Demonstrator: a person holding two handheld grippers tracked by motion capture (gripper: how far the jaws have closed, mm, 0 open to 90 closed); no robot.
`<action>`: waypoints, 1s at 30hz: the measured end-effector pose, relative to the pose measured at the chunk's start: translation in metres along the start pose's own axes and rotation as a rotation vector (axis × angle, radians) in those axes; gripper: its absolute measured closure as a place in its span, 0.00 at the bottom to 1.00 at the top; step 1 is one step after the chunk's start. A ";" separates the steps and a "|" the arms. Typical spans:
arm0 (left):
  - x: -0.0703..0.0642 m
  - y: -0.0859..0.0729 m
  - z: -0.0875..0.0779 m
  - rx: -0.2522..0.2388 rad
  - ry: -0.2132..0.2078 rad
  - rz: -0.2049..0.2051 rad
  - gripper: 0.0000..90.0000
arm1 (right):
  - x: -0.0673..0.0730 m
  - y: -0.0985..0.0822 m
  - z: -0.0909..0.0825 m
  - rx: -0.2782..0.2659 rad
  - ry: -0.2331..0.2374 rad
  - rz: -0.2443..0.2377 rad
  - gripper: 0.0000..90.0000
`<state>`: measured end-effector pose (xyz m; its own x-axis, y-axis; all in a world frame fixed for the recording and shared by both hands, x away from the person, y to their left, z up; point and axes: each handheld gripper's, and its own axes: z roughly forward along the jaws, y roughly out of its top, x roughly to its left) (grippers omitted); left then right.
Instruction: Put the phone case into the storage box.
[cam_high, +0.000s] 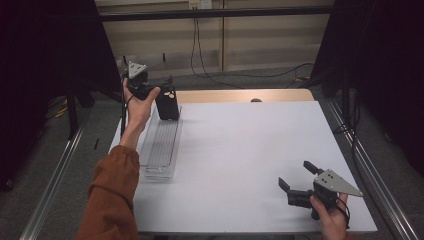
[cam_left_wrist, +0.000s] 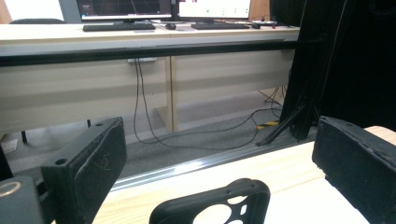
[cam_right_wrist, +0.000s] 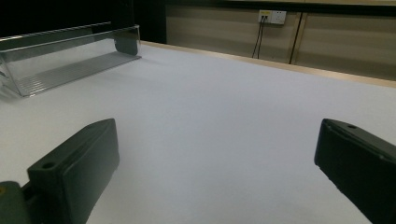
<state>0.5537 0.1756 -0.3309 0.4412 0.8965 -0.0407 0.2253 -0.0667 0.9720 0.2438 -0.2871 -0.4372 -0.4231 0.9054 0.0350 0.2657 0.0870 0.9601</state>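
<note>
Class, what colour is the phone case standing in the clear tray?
Black phone case, best in the high view.

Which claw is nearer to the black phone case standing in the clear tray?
Left. The left claw hovers open just above the phone case; the right claw rests far off at the table's near right corner.

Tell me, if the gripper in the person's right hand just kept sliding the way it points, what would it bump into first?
Probably the clear tray. The right gripper, jaws open, points left and away over bare white table; the tray lies that way near the left edge, though depth is hard to judge.
</note>
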 end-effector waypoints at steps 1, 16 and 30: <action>0.000 0.001 -0.001 0.004 -0.001 0.013 0.04 | 0.000 0.000 0.000 0.000 0.000 -0.001 0.00; -0.009 0.007 -0.031 -0.084 -0.085 0.045 0.02 | -0.001 0.001 0.000 -0.009 0.000 -0.012 0.00; -0.028 -0.004 -0.048 -0.091 -0.199 0.046 0.01 | -0.006 0.000 0.002 -0.015 0.006 -0.005 0.00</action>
<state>0.4989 0.1721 -0.3221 0.6140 0.7886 -0.0323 0.1261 -0.0576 0.9903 0.2480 -0.2918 -0.4384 -0.4294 0.9025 0.0316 0.2508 0.0856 0.9643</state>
